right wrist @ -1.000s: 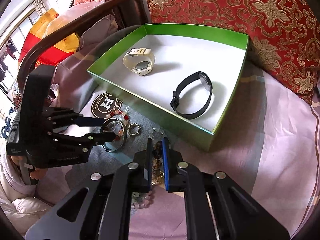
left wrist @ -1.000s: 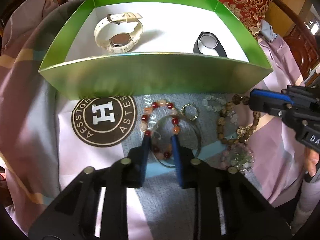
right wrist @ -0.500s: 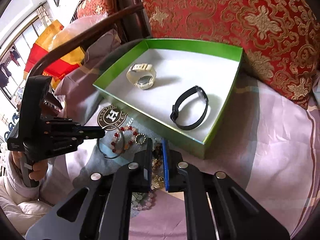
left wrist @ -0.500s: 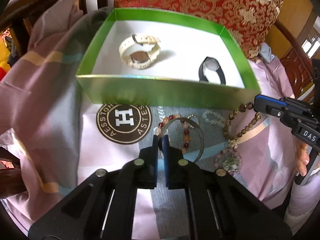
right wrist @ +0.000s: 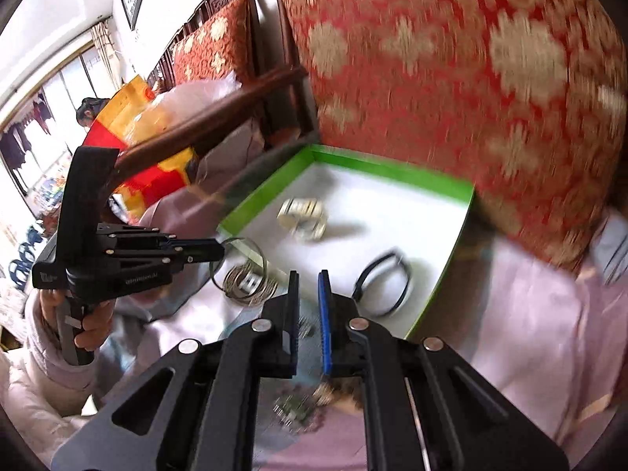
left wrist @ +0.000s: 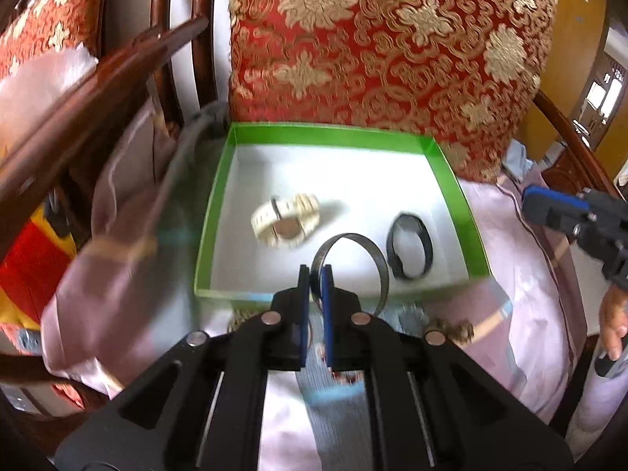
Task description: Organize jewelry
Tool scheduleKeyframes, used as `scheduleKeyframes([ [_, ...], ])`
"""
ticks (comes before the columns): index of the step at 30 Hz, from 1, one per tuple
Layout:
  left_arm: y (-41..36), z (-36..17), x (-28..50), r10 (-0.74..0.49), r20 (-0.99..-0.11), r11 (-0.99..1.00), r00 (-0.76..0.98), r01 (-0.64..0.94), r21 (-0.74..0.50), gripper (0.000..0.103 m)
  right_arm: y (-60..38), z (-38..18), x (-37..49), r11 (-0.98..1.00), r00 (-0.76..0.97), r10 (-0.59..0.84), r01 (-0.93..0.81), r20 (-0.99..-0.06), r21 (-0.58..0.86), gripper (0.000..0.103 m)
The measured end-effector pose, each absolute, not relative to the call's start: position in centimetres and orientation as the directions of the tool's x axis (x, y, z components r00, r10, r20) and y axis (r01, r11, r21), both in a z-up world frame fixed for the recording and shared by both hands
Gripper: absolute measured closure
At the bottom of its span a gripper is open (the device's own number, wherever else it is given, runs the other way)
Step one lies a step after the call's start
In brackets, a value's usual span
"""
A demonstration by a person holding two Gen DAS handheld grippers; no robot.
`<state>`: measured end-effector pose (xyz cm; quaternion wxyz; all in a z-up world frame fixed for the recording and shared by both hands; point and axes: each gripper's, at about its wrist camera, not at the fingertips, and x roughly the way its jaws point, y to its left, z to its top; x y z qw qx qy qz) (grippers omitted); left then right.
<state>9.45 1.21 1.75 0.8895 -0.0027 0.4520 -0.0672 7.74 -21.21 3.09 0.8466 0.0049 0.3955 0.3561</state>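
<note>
My left gripper is shut on a thin silver bangle and holds it in the air over the near wall of a green box with a white floor. The bangle also shows in the right wrist view, at the tip of the left gripper. A cream watch and a black watch lie in the box. My right gripper is nearly shut and empty, raised above the cloth near the box's front. Bead bracelets lie below it, blurred.
The box sits on pink and grey cloth over a wooden chair seat. A red and gold cushion stands right behind the box. A wooden armrest runs on the left. The right gripper shows at the right edge.
My left gripper closed on the silver bangle, lifted it off the cloth and carried it up toward the box. The right gripper rose and tilted upward, staying empty.
</note>
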Motion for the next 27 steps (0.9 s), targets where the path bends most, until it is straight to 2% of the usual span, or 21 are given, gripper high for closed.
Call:
scheduleKeyframes([
  [4,0.9,1.7,9.7,-0.137,-0.802,0.989,0.581,0.127,-0.077,0.097,-20.4,5.1,10.1,0.775,0.476,0.566,-0.585,-0.673,0.238,0.094],
  [6,0.7,1.1,9.5,-0.14,-0.806,0.988,0.575,0.132,-0.078,0.097,-20.1,4.4,10.4,0.762,0.43,0.559,-0.603,-0.709,0.236,0.093],
  [8,0.8,0.5,9.4,-0.145,-0.813,0.988,0.564,0.13,-0.086,0.097,-20.2,2.3,9.7,0.758,0.385,0.541,-0.608,-0.747,0.235,0.065],
  [15,0.9,-0.5,7.3,-0.176,-0.828,0.983,0.532,0.134,-0.124,0.096,-22.3,-8.6,8.0,0.824,0.216,0.385,-0.519,-0.897,0.229,0.064],
  [19,1.3,-3.1,6.0,-0.184,-0.861,0.982,0.474,0.118,-0.145,0.095,-21.8,-10.6,8.3,0.826,0.19,0.358,-0.521,-0.914,0.216,0.064],
  [21,1.7,-4.8,5.7,-0.173,-0.881,0.985,0.44,0.104,-0.141,0.095,-21.6,-10.5,7.9,0.823,0.201,0.348,-0.534,-0.916,0.195,0.069],
  [22,1.8,-5.3,5.6,-0.164,-0.888,0.986,0.43,0.095,-0.137,0.095,-21.5,-10.5,7.7,0.819,0.198,0.35,-0.539,-0.916,0.196,0.085],
  [23,2.1,-5.7,5.4,-0.152,-0.892,0.988,0.425,0.084,-0.128,0.095,-21.4,-10.7,7.5,0.816,0.19,0.353,-0.541,-0.916,0.202,0.095],
  [27,3.7,-5.4,4.8,-0.138,-0.886,0.99,0.442,0.053,-0.128,0.094,-21.3,-10.1,6.8,0.812,0.202,0.368,-0.545,-0.908,0.208,0.095],
])
